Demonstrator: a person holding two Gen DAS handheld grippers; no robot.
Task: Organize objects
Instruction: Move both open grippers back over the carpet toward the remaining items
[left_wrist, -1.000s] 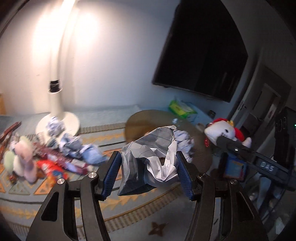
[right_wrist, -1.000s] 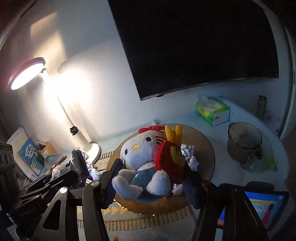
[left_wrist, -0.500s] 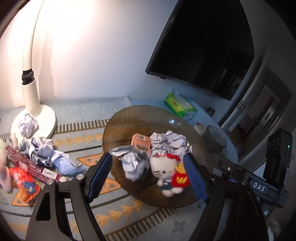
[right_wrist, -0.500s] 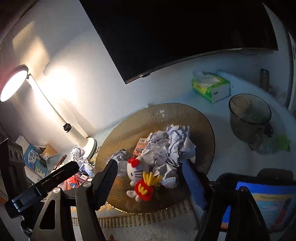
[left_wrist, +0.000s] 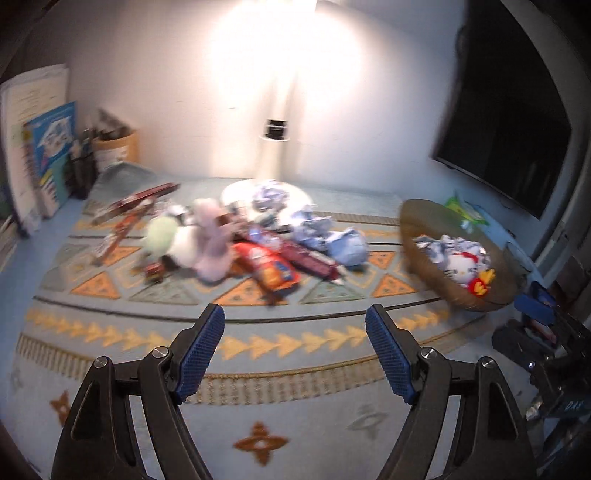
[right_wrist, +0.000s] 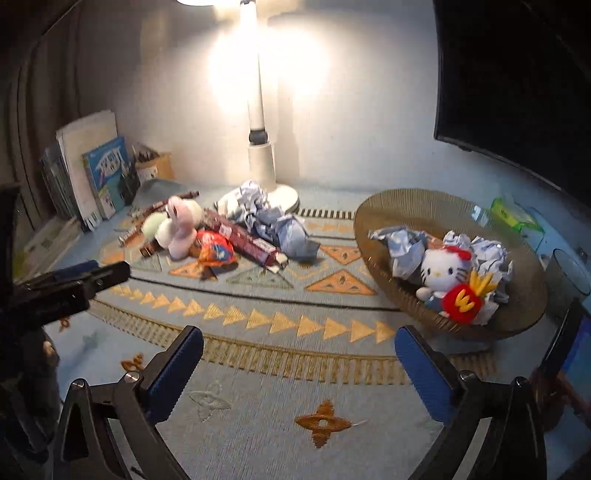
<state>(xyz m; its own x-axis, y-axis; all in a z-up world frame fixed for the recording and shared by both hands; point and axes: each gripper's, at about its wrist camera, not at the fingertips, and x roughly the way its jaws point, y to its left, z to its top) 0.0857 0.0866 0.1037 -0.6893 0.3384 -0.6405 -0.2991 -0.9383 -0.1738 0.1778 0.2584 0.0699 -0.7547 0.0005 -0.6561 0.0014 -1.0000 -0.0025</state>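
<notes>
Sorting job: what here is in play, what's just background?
In play:
- woven basket, already holding the white cat plush and crumpled paper
- pile on the mat: pink bunny plush, orange snack bag, maroon box, loose paper balls

Background:
- desk lamp
- books
- tissue box
- glass cup
- screen

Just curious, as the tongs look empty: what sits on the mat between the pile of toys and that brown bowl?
Nothing: in the right wrist view the patterned mat lies bare between the pile and the bowl.
</notes>
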